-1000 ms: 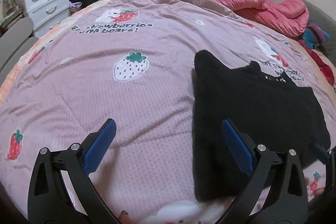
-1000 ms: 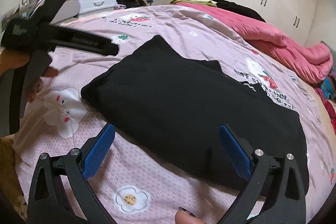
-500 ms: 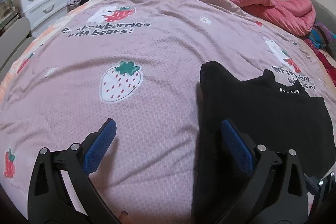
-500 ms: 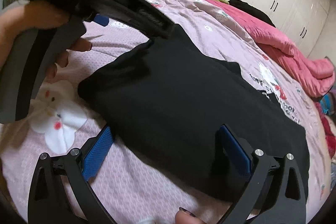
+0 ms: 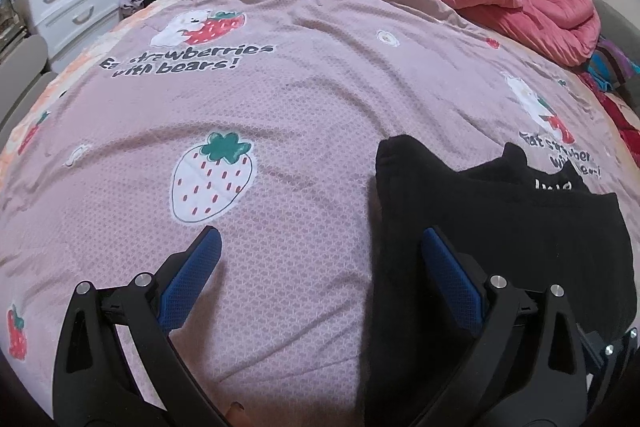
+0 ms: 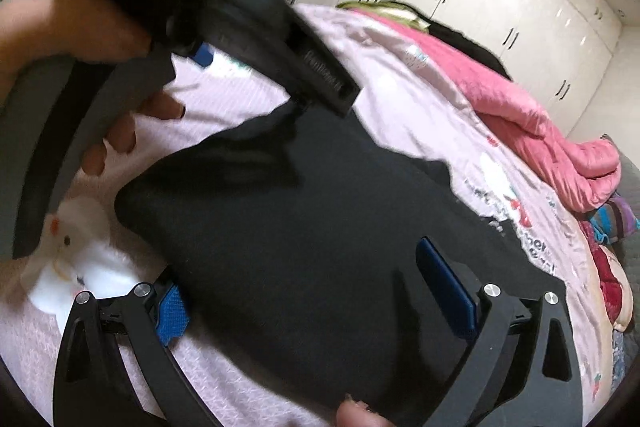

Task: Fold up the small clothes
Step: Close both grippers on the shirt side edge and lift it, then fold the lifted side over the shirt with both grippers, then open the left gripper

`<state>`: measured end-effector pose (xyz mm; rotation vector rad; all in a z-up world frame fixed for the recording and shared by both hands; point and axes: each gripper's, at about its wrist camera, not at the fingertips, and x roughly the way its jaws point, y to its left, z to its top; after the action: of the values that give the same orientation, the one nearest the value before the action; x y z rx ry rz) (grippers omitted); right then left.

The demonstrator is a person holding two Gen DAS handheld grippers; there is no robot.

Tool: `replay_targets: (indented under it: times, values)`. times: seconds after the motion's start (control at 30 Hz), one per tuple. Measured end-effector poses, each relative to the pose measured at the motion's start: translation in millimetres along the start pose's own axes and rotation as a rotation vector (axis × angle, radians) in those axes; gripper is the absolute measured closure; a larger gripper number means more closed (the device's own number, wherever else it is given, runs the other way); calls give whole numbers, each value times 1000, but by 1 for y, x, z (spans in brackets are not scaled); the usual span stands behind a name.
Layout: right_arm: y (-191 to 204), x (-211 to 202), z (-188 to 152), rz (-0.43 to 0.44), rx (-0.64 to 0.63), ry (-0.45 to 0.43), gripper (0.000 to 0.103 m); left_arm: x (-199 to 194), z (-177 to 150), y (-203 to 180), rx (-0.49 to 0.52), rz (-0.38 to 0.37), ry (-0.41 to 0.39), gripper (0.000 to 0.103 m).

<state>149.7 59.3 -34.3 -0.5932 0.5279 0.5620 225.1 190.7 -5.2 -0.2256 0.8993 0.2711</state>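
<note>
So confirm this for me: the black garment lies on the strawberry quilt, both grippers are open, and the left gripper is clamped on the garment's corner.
Wrong on the clamp. In the left wrist view the left gripper is open and holds nothing; the black garment lies under its right finger only. The rest stands: the garment lies on the strawberry quilt, and the right gripper is open.

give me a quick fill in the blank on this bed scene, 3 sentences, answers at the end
1. The folded garment on the bedspread is ____ in colour.
2. The big fruit printed ahead of the left gripper is a ____.
3. The right gripper has its jaws ____, one finger on each side of the garment's near edge.

Missing words: black; strawberry; open
</note>
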Motion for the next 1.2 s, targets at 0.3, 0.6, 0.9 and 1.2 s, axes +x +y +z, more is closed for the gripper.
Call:
replay_targets:
  times: [0.3,0.6,0.9,1.2]
  values:
    - [-39,-34,-4,-8,80,-170,47,9,5,-6,-77,-190,57,9]
    - [-48,-57,-17,31,108,-213,94,14,1,-28,-103,-357,102,9]
    - [-61,-68,-28,50,173,-244,95,-4,-6,-55,-77,-429,67,84]
    - [-87,-102,-48,14,276,-299,96,-54,-2,-94,2,-479,-42,88]
